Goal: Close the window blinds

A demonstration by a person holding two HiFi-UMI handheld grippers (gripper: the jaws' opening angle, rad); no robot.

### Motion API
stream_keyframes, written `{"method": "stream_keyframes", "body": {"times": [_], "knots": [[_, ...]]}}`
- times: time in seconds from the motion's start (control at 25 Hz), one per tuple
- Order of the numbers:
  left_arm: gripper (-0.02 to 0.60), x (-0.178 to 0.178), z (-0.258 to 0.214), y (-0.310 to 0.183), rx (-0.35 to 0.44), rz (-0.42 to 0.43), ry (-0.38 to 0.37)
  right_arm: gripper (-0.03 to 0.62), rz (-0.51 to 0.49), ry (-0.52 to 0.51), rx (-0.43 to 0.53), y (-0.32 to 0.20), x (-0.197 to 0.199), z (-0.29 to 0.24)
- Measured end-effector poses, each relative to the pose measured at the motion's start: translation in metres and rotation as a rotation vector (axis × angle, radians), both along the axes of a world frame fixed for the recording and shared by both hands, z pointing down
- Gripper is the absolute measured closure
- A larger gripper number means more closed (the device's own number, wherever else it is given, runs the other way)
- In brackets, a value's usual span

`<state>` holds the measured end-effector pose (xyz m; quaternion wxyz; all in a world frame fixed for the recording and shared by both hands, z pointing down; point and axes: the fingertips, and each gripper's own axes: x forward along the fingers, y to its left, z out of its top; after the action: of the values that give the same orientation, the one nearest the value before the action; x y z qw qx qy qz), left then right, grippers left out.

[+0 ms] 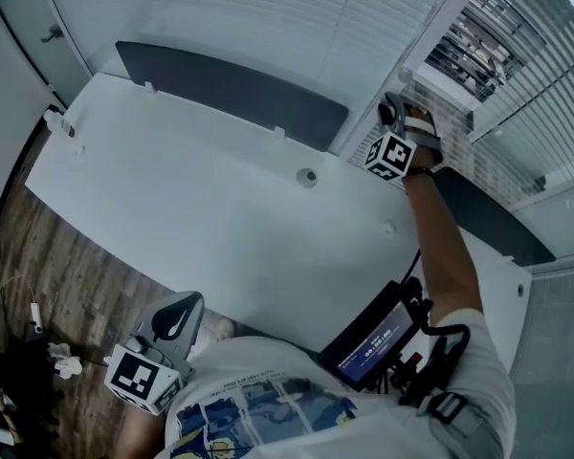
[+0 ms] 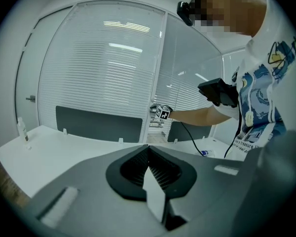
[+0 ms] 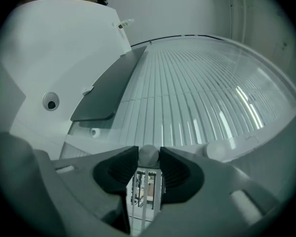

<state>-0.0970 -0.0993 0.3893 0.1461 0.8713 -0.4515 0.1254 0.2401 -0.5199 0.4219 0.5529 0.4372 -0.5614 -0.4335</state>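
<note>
Right tool (image 3: 149,151) pinching round knob (image 3: 149,156); left tool (image 2: 148,149) pressed together; blinds (image 1: 268,17) flat-slatted at left, gapped at right.

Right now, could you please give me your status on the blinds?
Right claw clamped on white knob. Left claw shut, empty. Blind beyond knob: slats open. Nothing blocking.

White desk (image 1: 220,208) — dark divider panel (image 1: 231,90)

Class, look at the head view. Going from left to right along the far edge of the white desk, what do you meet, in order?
small bottle → first dark divider panel → right gripper, closed on a pale round knob → second dark divider panel
</note>
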Motion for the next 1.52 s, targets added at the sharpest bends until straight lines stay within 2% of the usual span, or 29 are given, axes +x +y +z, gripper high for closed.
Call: {"method": "stream_keyframes", "body": {"times": [0.12,0.24,0.36,0.48,0.76,0.96,1.12,1.24,1.28,1.36,1.52], "knots": [[0.577,0.001,0.000,-0.001,0.001,-0.001,-0.001,0.473,0.025,-0.063,0.022,-0.001,-0.002,-0.002],[0.577,0.002,-0.001,-0.001,0.005,-0.004,-0.007,0.473,0.059,-0.174,0.042,-0.001,-0.005,-0.005],[0.577,0.003,-0.001,-0.001,0.003,-0.003,-0.010,0.474,0.107,-0.310,0.069,-0.002,-0.003,-0.008],[0.577,0.003,0.000,-0.001,-0.002,-0.005,-0.009,0.473,0.158,-0.488,0.102,-0.002,-0.002,-0.013],[0.577,0.004,0.000,0.000,-0.005,-0.012,-0.008,0.473,0.267,-0.974,0.174,0.001,0.004,-0.025],[0.577,0.000,0.002,0.001,-0.006,-0.029,-0.008,0.473,0.329,-1.458,0.206,0.001,0.015,-0.025],[0.577,-0.003,0.003,0.002,-0.009,-0.037,-0.012,0.473,0.383,-1.849,0.193,0.004,0.023,-0.025],[0.577,-0.002,0.003,0.001,-0.006,-0.033,-0.018,0.473,0.409,-2.073,0.190,0.005,0.026,-0.023],[0.577,-0.001,0.003,0.001,-0.003,-0.030,-0.020,0.473,0.406,-2.101,0.190,0.005,0.027,-0.023],[0.577,0.000,0.002,0.000,0.002,-0.027,-0.022,0.471,0.386,-2.081,0.184,0.004,0.027,-0.023],[0.577,0.001,-0.001,0.000,0.008,-0.017,-0.024,0.462,0.336,-1.905,0.131,0.004,0.023,-0.023]]}}
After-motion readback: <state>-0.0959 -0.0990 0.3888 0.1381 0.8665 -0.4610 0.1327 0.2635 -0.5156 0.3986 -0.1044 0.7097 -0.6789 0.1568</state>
